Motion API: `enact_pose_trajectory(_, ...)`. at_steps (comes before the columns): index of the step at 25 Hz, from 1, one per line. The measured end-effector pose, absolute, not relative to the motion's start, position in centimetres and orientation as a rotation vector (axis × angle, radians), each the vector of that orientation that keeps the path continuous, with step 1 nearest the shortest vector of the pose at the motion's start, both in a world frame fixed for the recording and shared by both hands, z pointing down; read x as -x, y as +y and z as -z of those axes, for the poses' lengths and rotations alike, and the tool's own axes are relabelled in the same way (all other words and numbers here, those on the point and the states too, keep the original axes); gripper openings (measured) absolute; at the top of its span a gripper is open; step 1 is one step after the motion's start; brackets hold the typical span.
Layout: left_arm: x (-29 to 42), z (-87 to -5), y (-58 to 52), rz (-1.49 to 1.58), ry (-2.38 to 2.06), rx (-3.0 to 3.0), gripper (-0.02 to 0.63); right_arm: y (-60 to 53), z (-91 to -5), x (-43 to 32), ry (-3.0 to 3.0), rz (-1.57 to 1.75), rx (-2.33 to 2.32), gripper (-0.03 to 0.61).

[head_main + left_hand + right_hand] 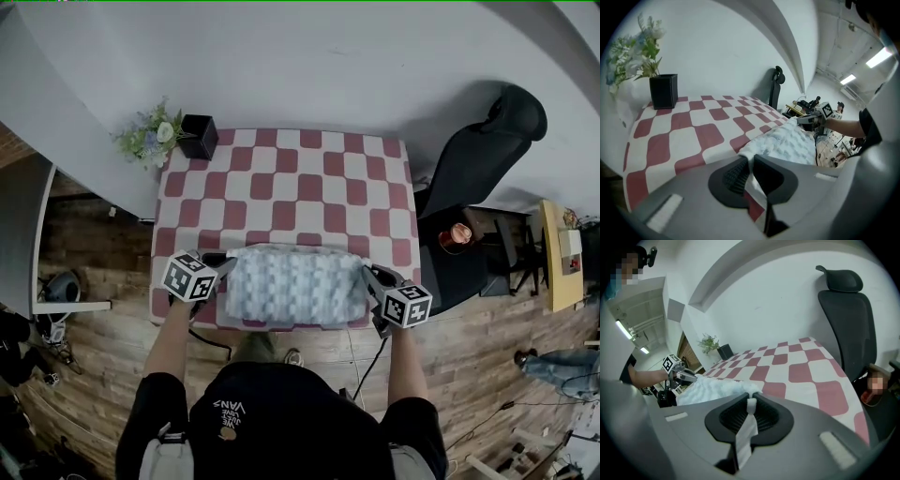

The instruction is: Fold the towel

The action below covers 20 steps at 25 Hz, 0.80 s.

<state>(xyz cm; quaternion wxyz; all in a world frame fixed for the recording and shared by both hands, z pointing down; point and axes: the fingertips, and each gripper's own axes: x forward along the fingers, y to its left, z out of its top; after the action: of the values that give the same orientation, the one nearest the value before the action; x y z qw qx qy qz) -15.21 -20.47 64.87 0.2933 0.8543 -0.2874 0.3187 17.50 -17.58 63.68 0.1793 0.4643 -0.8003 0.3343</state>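
Wooden floor [103,281] surrounds my tabletop [291,178], which is covered in red and white checks. At its far left corner a black pot [198,137] holds pale flowers [150,136], and a black office chair [478,159] stands off the right side. The pale, nubbly towel [295,286] lies along the near edge, stretched between my two hands. My left claw [750,163] is pressed together on the towel's left end, with fabric caught between the ribbed pads. My right claw [751,404] pinches the right end the same way, and a strip of cloth hangs down from it.
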Motion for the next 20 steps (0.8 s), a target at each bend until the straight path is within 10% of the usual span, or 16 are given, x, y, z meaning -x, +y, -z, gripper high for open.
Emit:
enact_pose_trajectory(13, 15.6, -68.8, -22.7, -0.961, -0.976, -2.138, 0.079, -19.1, -67.7, -18.2, -2.043, -0.960, -1.427, 0.046)
enact_pose_trajectory(15, 16.5, -69.1, -23.0, -0.979, -1.050, -2.116, 0.208, -19.2, -68.1, -18.6, -1.998, -0.962, -1.465, 0.082)
enact_pose_trajectory(20, 17.9, -67.9, -23.0, -0.888, -1.132, -2.117, 0.261, -19.2, -66.8, -20.5, -1.989, -0.984, -1.637, 0.189)
